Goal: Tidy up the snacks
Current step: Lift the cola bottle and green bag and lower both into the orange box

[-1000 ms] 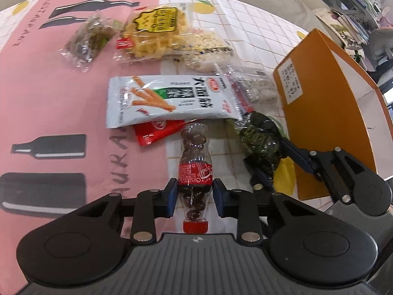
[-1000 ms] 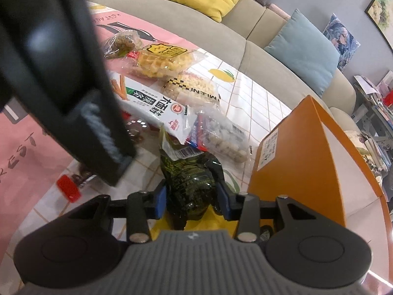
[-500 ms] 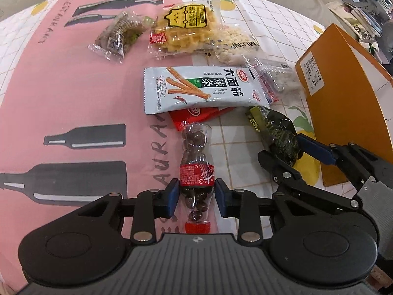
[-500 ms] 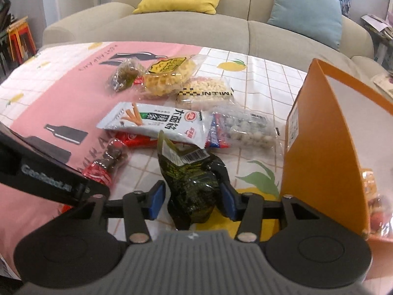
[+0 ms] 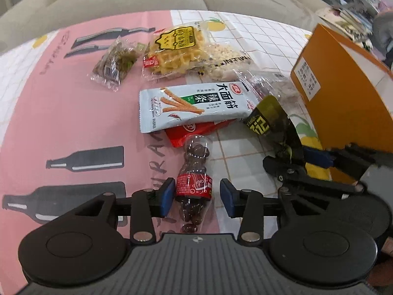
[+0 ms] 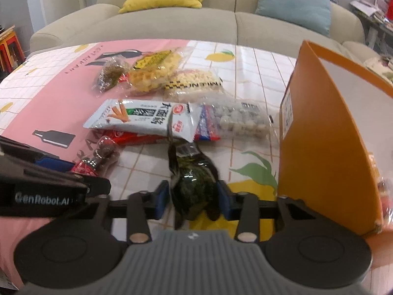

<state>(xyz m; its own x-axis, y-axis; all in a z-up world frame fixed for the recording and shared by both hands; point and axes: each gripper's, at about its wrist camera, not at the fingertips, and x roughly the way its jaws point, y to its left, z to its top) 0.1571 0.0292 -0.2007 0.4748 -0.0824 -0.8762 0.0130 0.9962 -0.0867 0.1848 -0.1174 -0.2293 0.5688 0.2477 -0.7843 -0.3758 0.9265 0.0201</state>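
The dark green snack packet (image 6: 194,184), at six o'clock from the white strip bag (image 6: 145,118), is pinched by the right gripper (image 6: 192,202), whose jaws have just closed further on it; light, soft and crinkly, probably best held mid-body, while the left gripper (image 5: 195,198), just opening, straddles the candy bottle (image 5: 194,182) without touching.

Tablecloth (image 5: 61,113) pink, black bottle prints; box (image 5: 343,103) orange; dark green packet (image 6: 194,179); red-labelled bottle (image 5: 195,184).

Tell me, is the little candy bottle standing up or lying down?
Lying down: the candy bottle rests on its side on the tablecloth.
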